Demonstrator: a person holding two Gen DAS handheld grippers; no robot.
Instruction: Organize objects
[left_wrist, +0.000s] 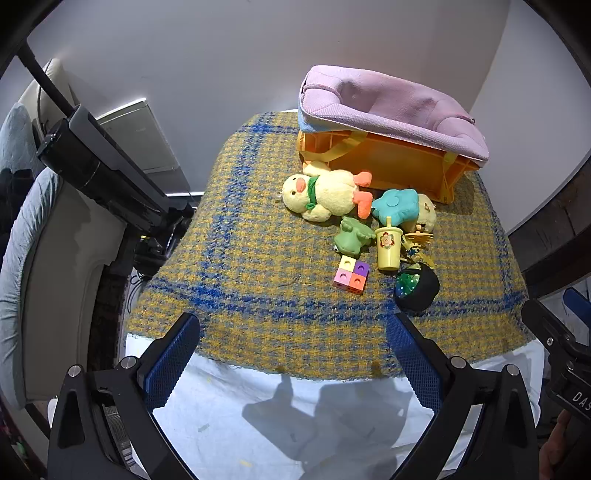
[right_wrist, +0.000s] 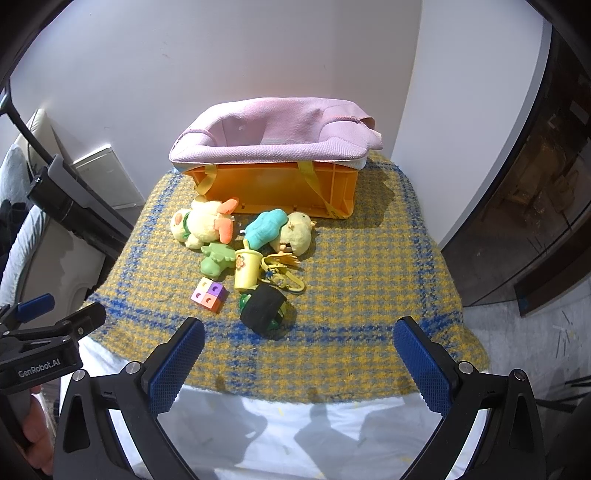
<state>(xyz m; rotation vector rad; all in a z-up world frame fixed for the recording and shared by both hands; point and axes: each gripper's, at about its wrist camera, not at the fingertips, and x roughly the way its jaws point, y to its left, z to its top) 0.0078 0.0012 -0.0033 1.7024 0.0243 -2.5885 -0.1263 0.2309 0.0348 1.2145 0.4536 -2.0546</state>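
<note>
An orange crate (left_wrist: 388, 166) (right_wrist: 273, 188) lined with a pink cloth (left_wrist: 388, 99) (right_wrist: 273, 136) stands at the back of a plaid mat (left_wrist: 258, 258) (right_wrist: 369, 277). In front of it lie a yellow plush duck (left_wrist: 325, 195) (right_wrist: 199, 225), a second plush with a teal piece (left_wrist: 399, 206) (right_wrist: 269, 229), a green toy (left_wrist: 352, 236) (right_wrist: 218, 258), a yellow straw cup (left_wrist: 388, 247) (right_wrist: 246, 271), a colored block cube (left_wrist: 351, 275) (right_wrist: 209, 293), a yellow clip trinket (right_wrist: 284, 273) and a black-and-green wheel toy (left_wrist: 417, 288) (right_wrist: 264, 308). My left gripper (left_wrist: 295, 354) and right gripper (right_wrist: 299, 354) hover open and empty over the mat's near edge.
A white cloth (left_wrist: 295, 413) (right_wrist: 295, 435) covers the surface under the mat. A black stand arm (left_wrist: 96, 166) (right_wrist: 74, 210) and a pale cushioned seat (left_wrist: 22, 258) sit to the left. A dark cabinet (right_wrist: 535, 184) stands on the right.
</note>
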